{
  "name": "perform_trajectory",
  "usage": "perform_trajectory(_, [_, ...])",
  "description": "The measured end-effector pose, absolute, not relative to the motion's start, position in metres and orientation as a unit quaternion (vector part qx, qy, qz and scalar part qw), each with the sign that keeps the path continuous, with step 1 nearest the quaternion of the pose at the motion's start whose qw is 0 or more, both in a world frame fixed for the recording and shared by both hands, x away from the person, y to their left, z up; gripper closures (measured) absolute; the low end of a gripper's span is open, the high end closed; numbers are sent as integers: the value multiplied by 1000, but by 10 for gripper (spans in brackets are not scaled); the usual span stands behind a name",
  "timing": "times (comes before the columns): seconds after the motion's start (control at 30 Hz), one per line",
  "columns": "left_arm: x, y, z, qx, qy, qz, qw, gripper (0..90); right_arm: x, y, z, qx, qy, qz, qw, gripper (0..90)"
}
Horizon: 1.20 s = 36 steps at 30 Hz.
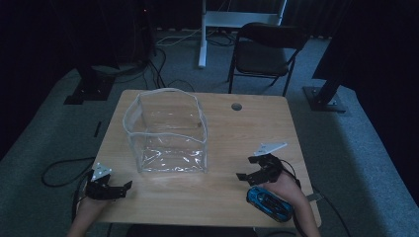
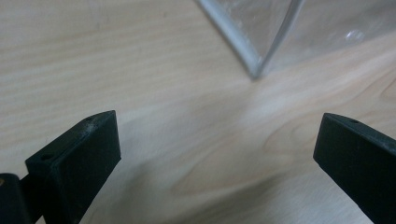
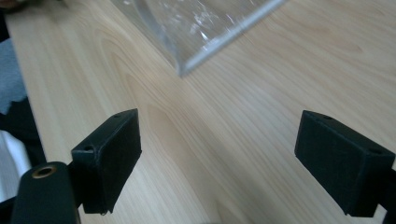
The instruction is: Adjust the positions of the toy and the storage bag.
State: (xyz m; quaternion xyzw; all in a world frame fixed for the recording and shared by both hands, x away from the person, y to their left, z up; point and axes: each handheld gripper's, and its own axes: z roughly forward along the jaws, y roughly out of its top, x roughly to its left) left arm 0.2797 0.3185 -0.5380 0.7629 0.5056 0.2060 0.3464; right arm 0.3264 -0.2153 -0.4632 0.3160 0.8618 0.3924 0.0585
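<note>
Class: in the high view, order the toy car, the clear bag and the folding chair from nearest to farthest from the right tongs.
1. Toy car: just below the right tongs, by the near edge.
2. Clear bag: mid-table, to their left.
3. Folding chair: beyond the table.

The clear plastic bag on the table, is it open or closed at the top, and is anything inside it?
Open and empty. The clear bag stands upright with its white-edged rim spread wide, and through its walls shows bare table.
</note>
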Motion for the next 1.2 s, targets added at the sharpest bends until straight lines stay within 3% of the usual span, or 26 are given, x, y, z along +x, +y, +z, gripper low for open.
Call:
perform_trajectory(0.07, [282, 316, -534, 761, 502, 205, 357, 78, 329, -207, -458, 306, 863, 397, 59, 138])
perform_trajectory(0.47, [293, 298, -510, 753, 466, 230, 404, 79, 341, -158, -422, 261, 847, 460, 62, 150])
perform_trajectory(0.77, [306, 285, -497, 751, 448, 237, 425, 87, 349, -129, -419, 251, 846, 467, 59, 178])
perform_trajectory(0.8, [307, 283, -496, 749, 446, 243, 425, 144, 349, -127, -419, 250, 845, 469, 59, 196])
perform_trajectory(1.0, [313, 279, -493, 754, 435, 242, 429, 173, 354, -114, -422, 240, 849, 467, 58, 304])
perform_trajectory(1.2, [311, 274, -491, 748, 410, 262, 451, 344, 361, -110, -424, 250, 837, 485, 42, 384])
